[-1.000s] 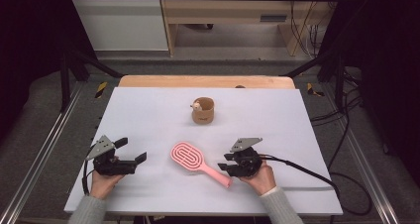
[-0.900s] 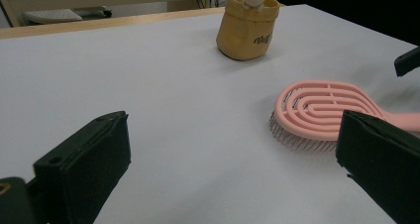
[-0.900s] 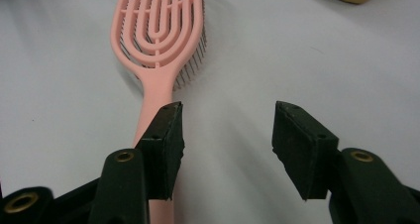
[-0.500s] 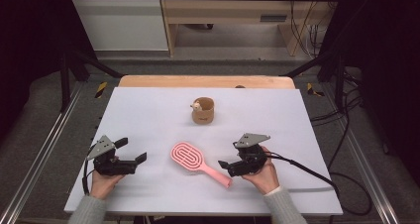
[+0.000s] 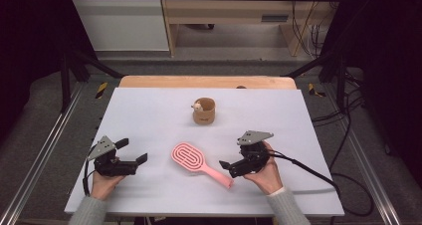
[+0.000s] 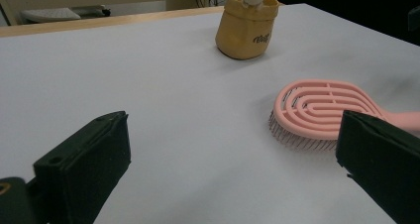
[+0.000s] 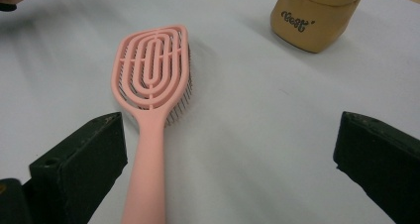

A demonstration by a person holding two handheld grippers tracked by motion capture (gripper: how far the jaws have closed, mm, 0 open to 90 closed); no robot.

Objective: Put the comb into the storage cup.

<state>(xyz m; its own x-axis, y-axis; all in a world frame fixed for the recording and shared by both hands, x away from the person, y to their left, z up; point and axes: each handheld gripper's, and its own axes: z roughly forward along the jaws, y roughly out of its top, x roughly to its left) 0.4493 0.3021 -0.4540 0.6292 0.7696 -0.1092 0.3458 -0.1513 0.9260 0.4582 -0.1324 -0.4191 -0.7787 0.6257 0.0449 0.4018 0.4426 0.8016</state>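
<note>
My left gripper rests low on the white worktop at about eight o'clock from its middle. Its fingers are spread wide and released, with nothing between them. They aim toward three o'clock, across bare surface, at the pink hairbrush.

The hairbrush lies flat, bristles down, a little toward six o'clock from the worktop's middle. Its oval, slotted head sits toward ten o'clock and its handle runs off toward four o'clock. In the left gripper view the head shows just past my right-hand finger, apart from it, bristles touching the surface.

Beyond the brush, toward twelve o'clock and well apart from it, stands a small tan cup, upright, with a little pale figure at its rim.

My right gripper sits at about five o'clock, its tips right at the end of the brush handle. Its fingers are also released, wide apart. In the right gripper view the handle runs up between them, close beside the left-hand one; I cannot tell whether they touch. The other finger stands well clear.
</note>
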